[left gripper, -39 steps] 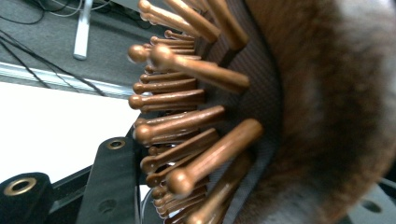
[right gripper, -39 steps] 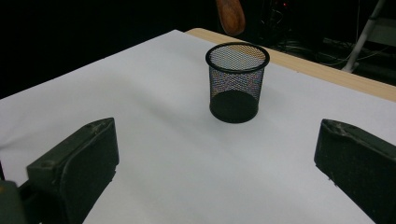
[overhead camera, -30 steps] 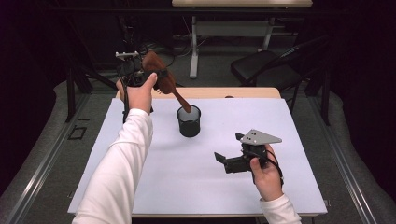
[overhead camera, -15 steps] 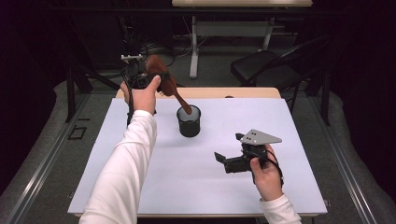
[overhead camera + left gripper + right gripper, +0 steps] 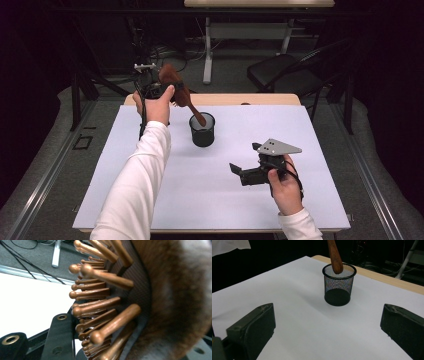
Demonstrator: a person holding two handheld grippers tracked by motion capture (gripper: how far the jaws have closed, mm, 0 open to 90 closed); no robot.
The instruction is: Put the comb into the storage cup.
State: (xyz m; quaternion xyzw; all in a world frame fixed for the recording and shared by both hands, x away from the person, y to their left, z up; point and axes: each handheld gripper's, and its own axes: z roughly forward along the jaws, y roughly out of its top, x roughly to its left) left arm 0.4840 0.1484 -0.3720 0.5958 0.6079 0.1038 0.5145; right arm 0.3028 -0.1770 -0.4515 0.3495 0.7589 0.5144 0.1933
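A brown wooden hairbrush (image 5: 179,92) hangs tilted over the back left of the white table (image 5: 150,200). My left gripper (image 5: 165,88) is shut on its head. Up close in the left gripper view, the brush's round-tipped wooden pins (image 5: 105,302) stand beside one black jaw. The handle tip (image 5: 200,120) points down into the mouth of a black mesh cup (image 5: 202,132), at its rim. My right gripper (image 5: 243,159) rests low at the right front, jaws wide apart and empty. Its own view faces the mesh cup (image 5: 339,285) and the handle tip (image 5: 336,260).
A wooden strip (image 5: 260,99) runs along the table's far edge. Beyond it stand a black chair (image 5: 285,70), a desk leg (image 5: 207,50) and floor cables. Bare white surface lies between the cup and my right gripper.
The left hand and brush have barely shifted, with the handle tip staying at the cup's mouth. The right gripper has not moved.
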